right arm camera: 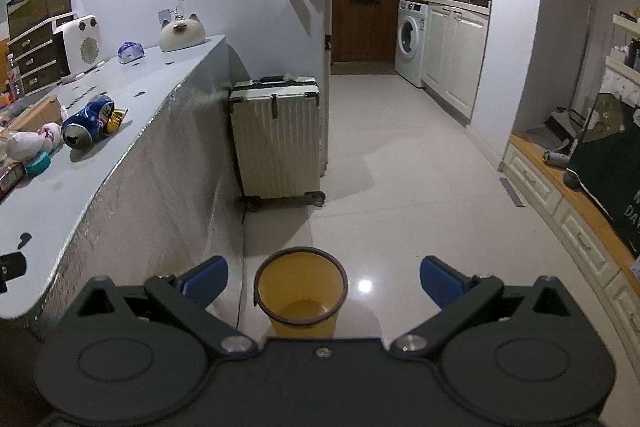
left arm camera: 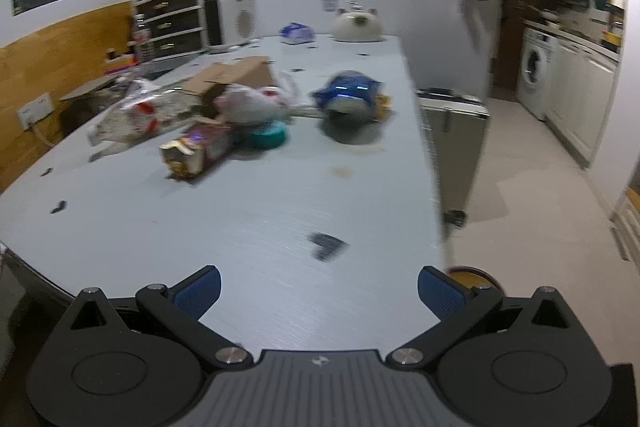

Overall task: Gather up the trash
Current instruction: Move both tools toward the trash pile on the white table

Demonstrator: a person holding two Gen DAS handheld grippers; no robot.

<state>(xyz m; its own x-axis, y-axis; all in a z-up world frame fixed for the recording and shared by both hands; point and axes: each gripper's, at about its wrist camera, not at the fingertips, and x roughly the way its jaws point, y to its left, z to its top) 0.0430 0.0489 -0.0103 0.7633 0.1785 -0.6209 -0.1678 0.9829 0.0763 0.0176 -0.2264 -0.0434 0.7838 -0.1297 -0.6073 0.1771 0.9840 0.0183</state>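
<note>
Trash lies on the grey table: a crushed blue can, a snack packet, a crumpled white wad, a clear plastic wrapper, a teal lid and an open cardboard box. My left gripper is open and empty above the table's near edge. My right gripper is open and empty, above a yellow bin on the floor beside the table. The can also shows in the right wrist view.
A white suitcase stands on the floor by the table's far corner. At the table's far end sit a cat-shaped object, a purple pack and a white heater. A washing machine stands further back.
</note>
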